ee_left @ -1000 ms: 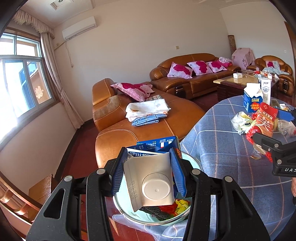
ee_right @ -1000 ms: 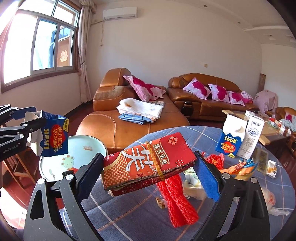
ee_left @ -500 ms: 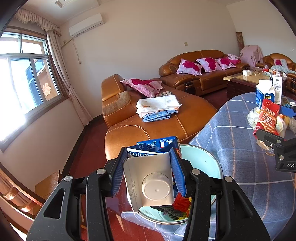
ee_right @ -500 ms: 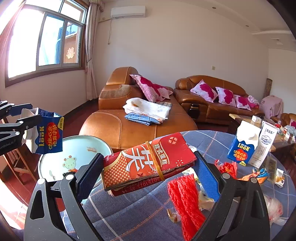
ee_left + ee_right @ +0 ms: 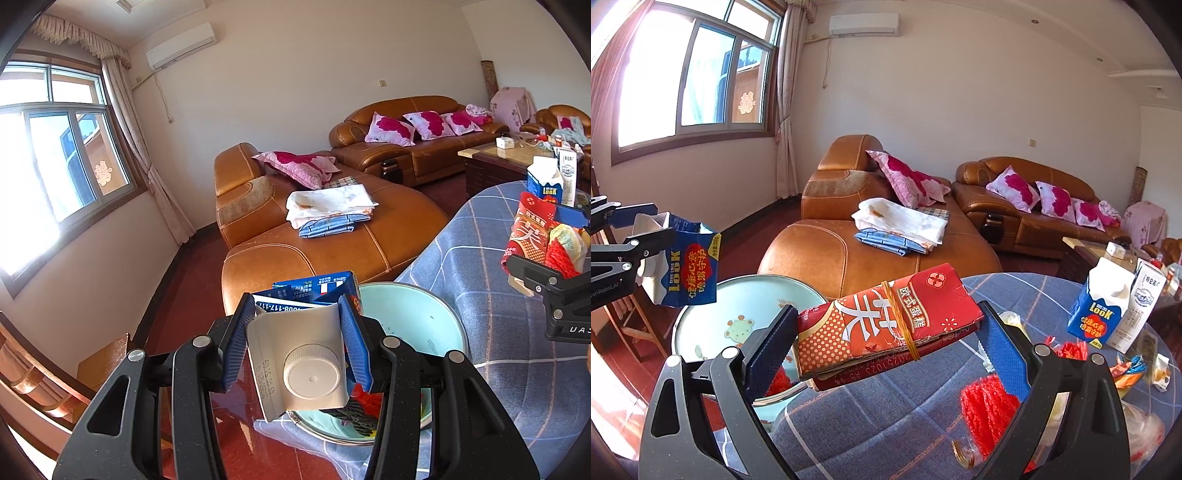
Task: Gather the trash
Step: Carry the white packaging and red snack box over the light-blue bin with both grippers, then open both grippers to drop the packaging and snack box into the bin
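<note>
The left gripper has its fingers clamped on a crushed milk carton above a pale green basin. The right gripper squeezes a red banded packet by its ends, over the tabletop beside the basin.

Left gripper with blue carton shifted off the basin, red tassel swung rightward

A home's living room: leather sofas with floral cushions, curtained window, wall air conditioner.
</note>
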The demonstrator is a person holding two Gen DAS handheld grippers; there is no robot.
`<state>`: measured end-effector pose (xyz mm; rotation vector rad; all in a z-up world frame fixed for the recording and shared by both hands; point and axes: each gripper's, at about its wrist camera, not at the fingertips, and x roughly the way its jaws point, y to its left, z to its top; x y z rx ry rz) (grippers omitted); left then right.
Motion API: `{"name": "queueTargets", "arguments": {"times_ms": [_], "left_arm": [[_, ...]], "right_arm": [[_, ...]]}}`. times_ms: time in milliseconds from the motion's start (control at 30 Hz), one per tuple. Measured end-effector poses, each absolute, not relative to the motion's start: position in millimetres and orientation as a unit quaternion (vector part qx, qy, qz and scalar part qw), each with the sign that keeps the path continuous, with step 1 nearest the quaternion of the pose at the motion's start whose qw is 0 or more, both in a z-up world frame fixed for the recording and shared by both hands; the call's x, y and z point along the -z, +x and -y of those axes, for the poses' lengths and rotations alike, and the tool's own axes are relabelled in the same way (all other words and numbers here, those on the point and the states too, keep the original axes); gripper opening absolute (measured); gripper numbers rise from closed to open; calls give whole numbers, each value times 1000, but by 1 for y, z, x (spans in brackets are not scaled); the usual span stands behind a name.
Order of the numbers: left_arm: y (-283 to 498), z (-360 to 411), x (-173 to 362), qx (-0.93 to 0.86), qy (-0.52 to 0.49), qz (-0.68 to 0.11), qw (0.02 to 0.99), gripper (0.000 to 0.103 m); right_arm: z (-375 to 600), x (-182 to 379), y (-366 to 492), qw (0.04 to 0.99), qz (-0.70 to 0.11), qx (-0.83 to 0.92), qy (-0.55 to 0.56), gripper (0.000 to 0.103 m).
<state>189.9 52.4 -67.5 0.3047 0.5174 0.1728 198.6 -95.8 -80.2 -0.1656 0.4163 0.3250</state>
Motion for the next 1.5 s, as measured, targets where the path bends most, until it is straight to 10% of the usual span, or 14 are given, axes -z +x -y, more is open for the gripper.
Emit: {"name": "queueTargets", "arguments": {"times_ms": [1500], "left_arm": [[202, -69, 72, -110, 153, -261, 947, 47]], "right_arm": [[45, 88, 217, 948, -209, -205, -122, 93]]}}
